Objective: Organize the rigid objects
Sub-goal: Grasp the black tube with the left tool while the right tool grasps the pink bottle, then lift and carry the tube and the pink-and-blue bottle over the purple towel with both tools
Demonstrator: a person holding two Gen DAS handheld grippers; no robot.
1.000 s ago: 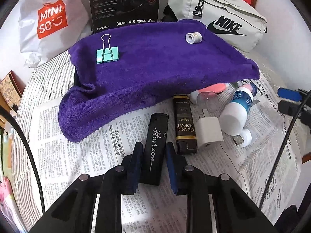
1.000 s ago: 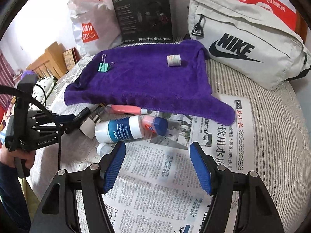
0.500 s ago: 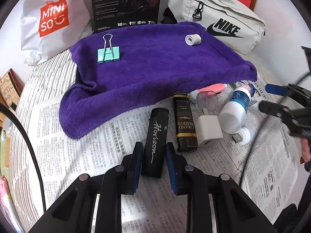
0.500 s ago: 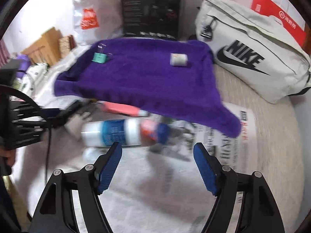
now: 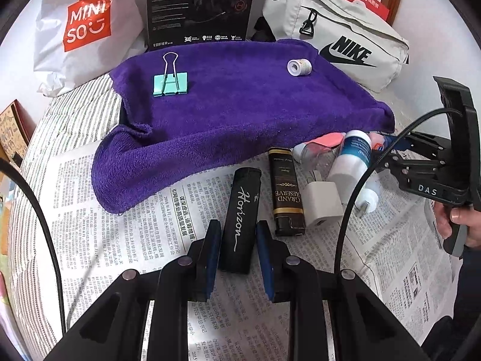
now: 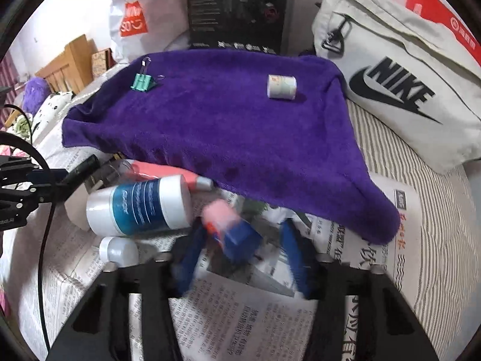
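My left gripper (image 5: 239,240) is closed around a black "Horizon" lighter (image 5: 242,219) lying on the newspaper. Beside it lie a black-and-gold lighter (image 5: 285,192), a white charger plug (image 5: 323,203) and a white-and-blue bottle (image 5: 348,162). My right gripper (image 6: 240,249) is open, its blurred blue fingers either side of a small blue-and-pink object (image 6: 233,228); I cannot tell if they touch it. The bottle (image 6: 141,203) lies just left of it. A teal binder clip (image 5: 170,82) and a small white roll (image 5: 298,66) rest on the purple towel (image 5: 240,111).
A Nike bag (image 5: 339,39), a black box (image 5: 201,6) and a Miniso bag (image 5: 84,24) stand behind the towel. A pink tube (image 6: 159,170) pokes out under the towel edge. A small white cap (image 6: 117,249) lies by the bottle. Newspaper (image 5: 120,225) covers the striped bed.
My right gripper has moved forward and down to the blue-and-pink object, and its fingers have narrowed. My left gripper has stayed around the Horizon lighter.
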